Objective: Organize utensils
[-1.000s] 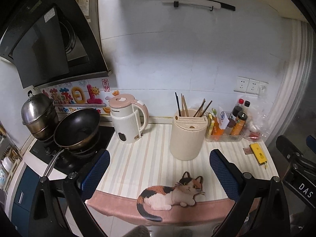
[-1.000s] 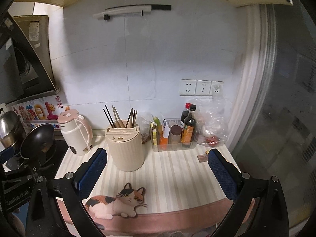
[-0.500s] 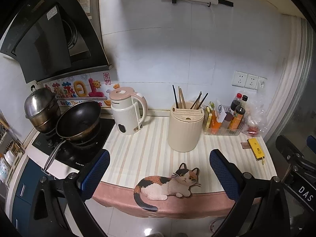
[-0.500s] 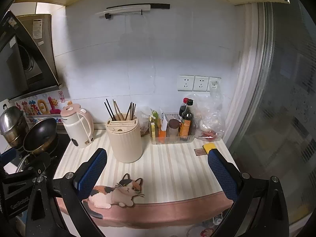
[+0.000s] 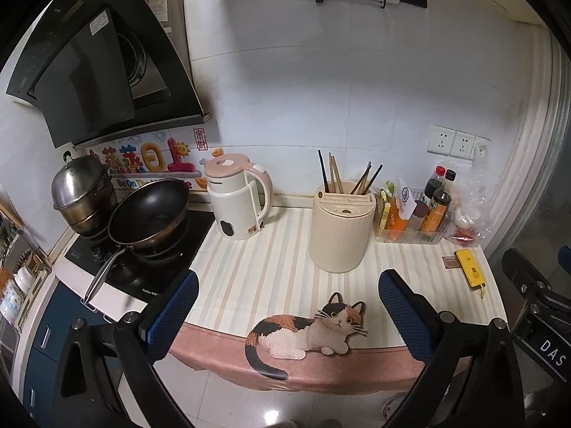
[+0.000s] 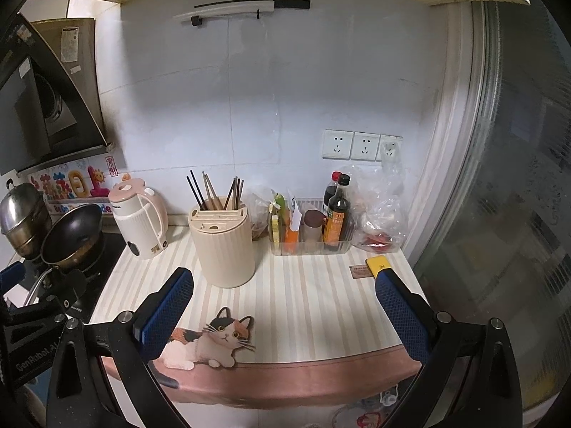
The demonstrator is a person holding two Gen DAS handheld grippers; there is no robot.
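Observation:
A cream ribbed utensil holder (image 5: 339, 230) (image 6: 224, 246) stands on the striped counter mat (image 5: 278, 267) (image 6: 321, 296). Several chopsticks (image 5: 342, 180) (image 6: 217, 192) stick up out of its back slot. My left gripper (image 5: 287, 315) hangs open in front of the counter's front edge, well short of the holder, with nothing between its blue pads. My right gripper (image 6: 283, 314) is open too, also empty, above the front edge and to the right of the holder. The right gripper's body shows at the far right of the left wrist view.
A pink and white kettle (image 5: 237, 201) (image 6: 141, 215) stands left of the holder. A black pan (image 5: 148, 214) and a steel pot (image 5: 82, 189) sit on the hob. A clear tray of sauce bottles (image 5: 414, 221) (image 6: 310, 228), a plastic bag (image 6: 378, 210) and a yellow box (image 5: 471, 269) lie at right.
Both grippers have drawn back from the counter, so the holder and kettle look smaller and the counter's front edge and floor show. Both stay open.

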